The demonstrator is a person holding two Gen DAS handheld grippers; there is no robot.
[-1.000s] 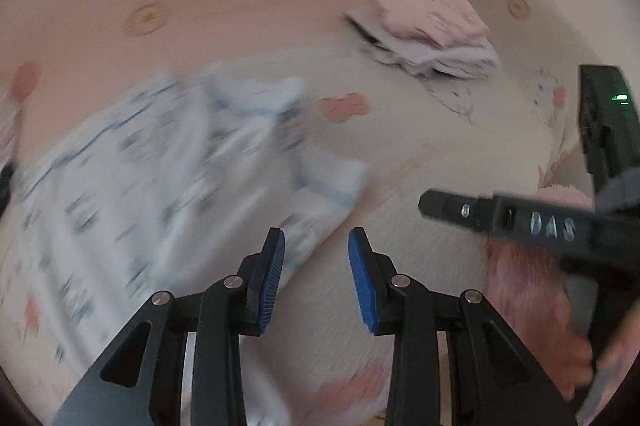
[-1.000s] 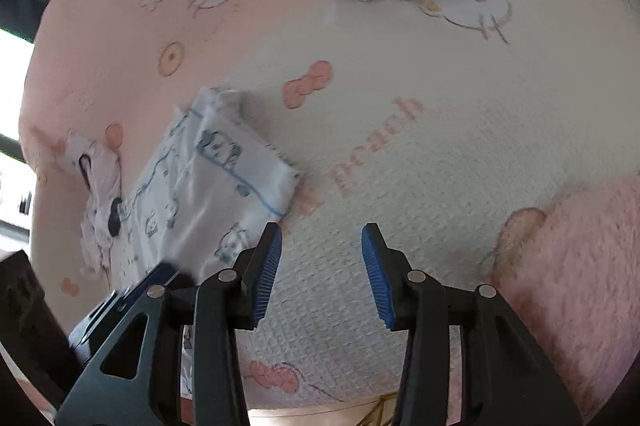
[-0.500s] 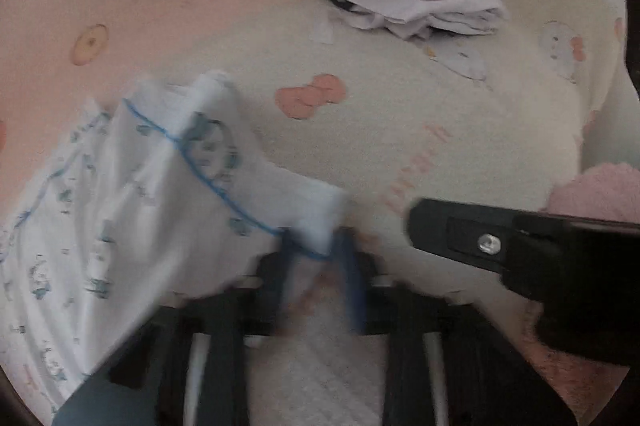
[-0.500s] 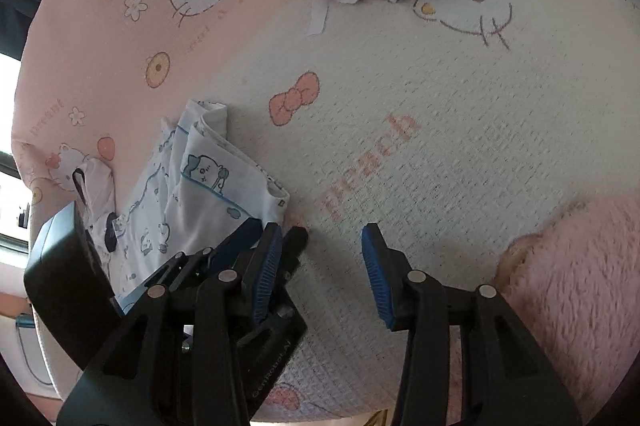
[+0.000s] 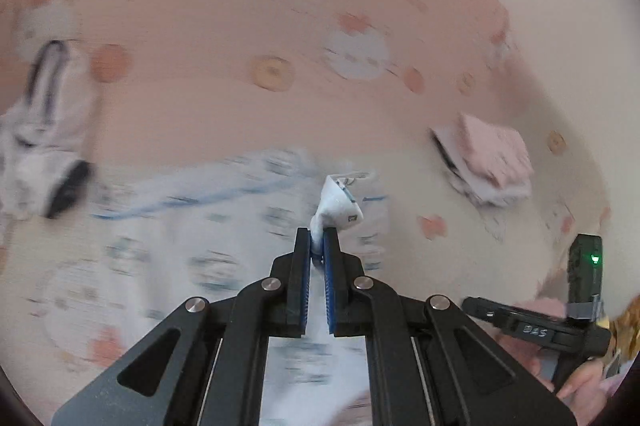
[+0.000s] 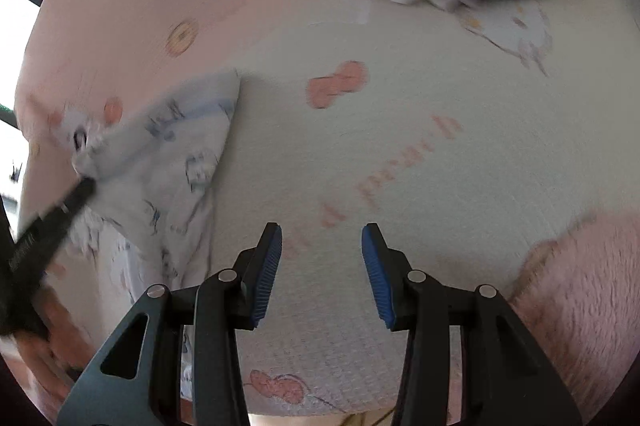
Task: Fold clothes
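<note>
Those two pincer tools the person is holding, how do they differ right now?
The left gripper is shut on a corner of the white garment with blue prints, while the right gripper stands open and holds nothing. The left one has cloth bunched up between its fingers; the right one has only the cream bedspread showing in its gap. Both have black arms and ribbed blue pads.

Both grippers are black, with angular arms pierced by triangular cut-outs and joined by round silver screws. The left gripper [image 5: 317, 248] and right gripper [image 6: 322, 258] carry ribbed blue pads [image 6: 267, 272]. A green light [image 5: 595, 259] glows on the right gripper's body.
</note>
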